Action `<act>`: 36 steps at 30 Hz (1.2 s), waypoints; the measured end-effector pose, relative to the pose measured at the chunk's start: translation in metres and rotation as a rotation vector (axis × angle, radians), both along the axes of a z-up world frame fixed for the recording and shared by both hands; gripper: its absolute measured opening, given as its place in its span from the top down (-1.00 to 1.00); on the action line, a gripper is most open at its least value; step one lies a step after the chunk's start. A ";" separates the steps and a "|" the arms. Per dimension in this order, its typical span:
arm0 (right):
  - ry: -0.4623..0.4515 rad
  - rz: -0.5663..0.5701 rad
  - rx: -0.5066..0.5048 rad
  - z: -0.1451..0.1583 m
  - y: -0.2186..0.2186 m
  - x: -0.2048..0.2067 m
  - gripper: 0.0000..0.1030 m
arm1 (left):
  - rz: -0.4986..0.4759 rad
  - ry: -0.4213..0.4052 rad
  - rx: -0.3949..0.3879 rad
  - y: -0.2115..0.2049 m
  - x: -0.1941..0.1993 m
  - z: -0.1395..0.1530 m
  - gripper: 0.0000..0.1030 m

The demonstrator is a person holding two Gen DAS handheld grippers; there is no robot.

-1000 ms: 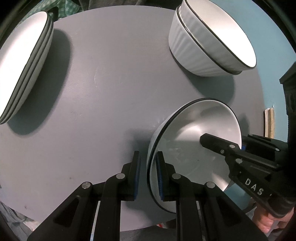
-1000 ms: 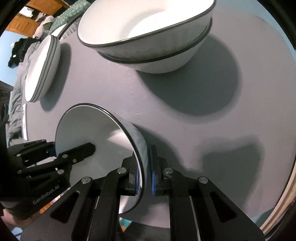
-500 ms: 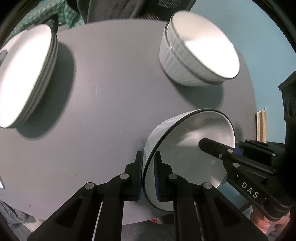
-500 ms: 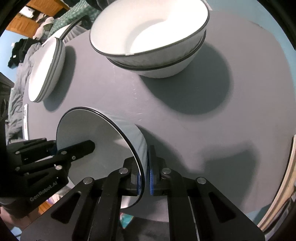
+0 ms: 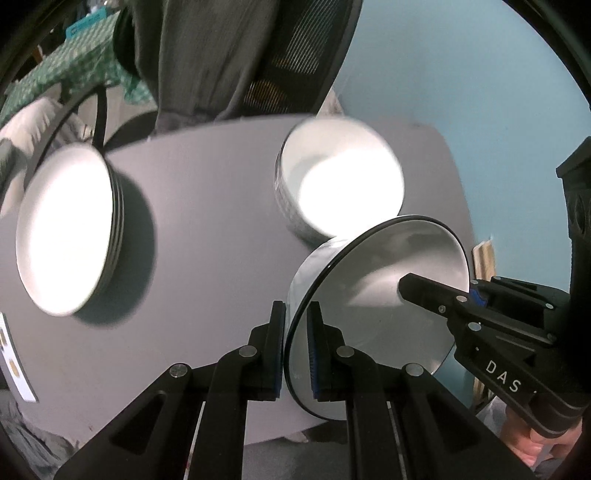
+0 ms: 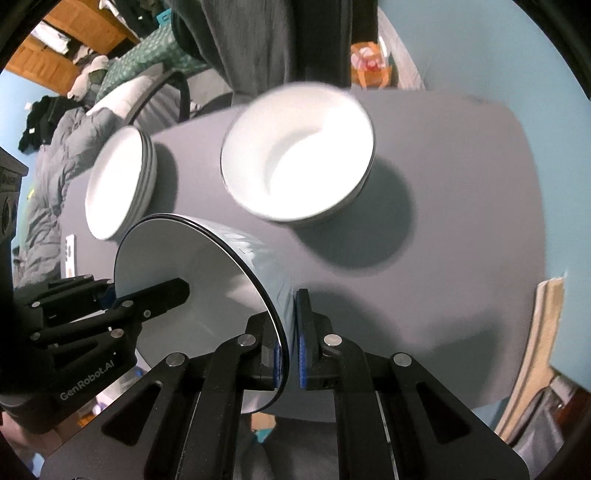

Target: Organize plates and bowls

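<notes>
Both grippers pinch one bowl by opposite sides of its rim, holding it clear above the grey counter. In the left view the left gripper sits at 6 o'clock, its fingers clamped on the near rim, one outside the wall, one inside. The right gripper reaches in from 4 o'clock onto the far rim, and a bit of the hand holding it shows beneath.

The right view mirrors this: the right gripper at 6 o'clock clenches the rim, the bowl spreading toward 9 o'clock, where the left gripper bites the opposite edge.

On the counter, a stack of bowls stands at 12 o'clock from the held bowl and a stack of plates at 9 o'clock. Only the right view shows wooden shelves at 11 o'clock; only the left shows a white card at the counter's 8 o'clock edge.
</notes>
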State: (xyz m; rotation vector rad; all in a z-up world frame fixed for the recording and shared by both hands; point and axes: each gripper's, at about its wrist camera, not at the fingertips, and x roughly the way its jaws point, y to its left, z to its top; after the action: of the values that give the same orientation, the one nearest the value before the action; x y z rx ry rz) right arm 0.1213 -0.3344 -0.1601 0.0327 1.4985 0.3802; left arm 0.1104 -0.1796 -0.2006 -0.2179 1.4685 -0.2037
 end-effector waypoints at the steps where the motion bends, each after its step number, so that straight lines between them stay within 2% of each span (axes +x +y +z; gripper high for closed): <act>1: -0.006 -0.005 0.000 -0.001 0.004 0.000 0.87 | -0.001 -0.008 -0.002 0.001 0.005 0.004 0.80; 7: -0.049 -0.032 0.006 0.011 0.005 0.028 0.87 | -0.021 -0.076 0.022 -0.009 0.041 0.020 0.80; 10: -0.058 -0.043 0.009 0.010 0.004 0.042 0.87 | -0.027 -0.089 0.030 -0.011 0.055 0.016 0.80; 15: -0.056 -0.053 -0.013 0.002 0.001 0.066 0.87 | -0.029 -0.067 0.046 -0.016 0.077 -0.002 0.80; 24: 0.021 -0.062 -0.040 -0.027 -0.004 0.083 0.86 | -0.040 -0.013 0.085 -0.022 0.093 -0.027 0.80; 30: 0.041 -0.059 -0.042 -0.029 -0.005 0.086 0.86 | -0.042 0.004 0.083 -0.021 0.095 -0.032 0.79; 36: 0.065 -0.057 -0.038 -0.031 -0.004 0.090 0.77 | -0.059 0.007 0.080 -0.021 0.094 -0.032 0.79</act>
State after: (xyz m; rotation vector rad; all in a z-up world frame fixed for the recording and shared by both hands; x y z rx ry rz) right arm 0.2110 -0.3383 -0.1907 0.0584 1.5654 0.3071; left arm 0.2044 -0.2008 -0.2323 -0.1103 1.4876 -0.1914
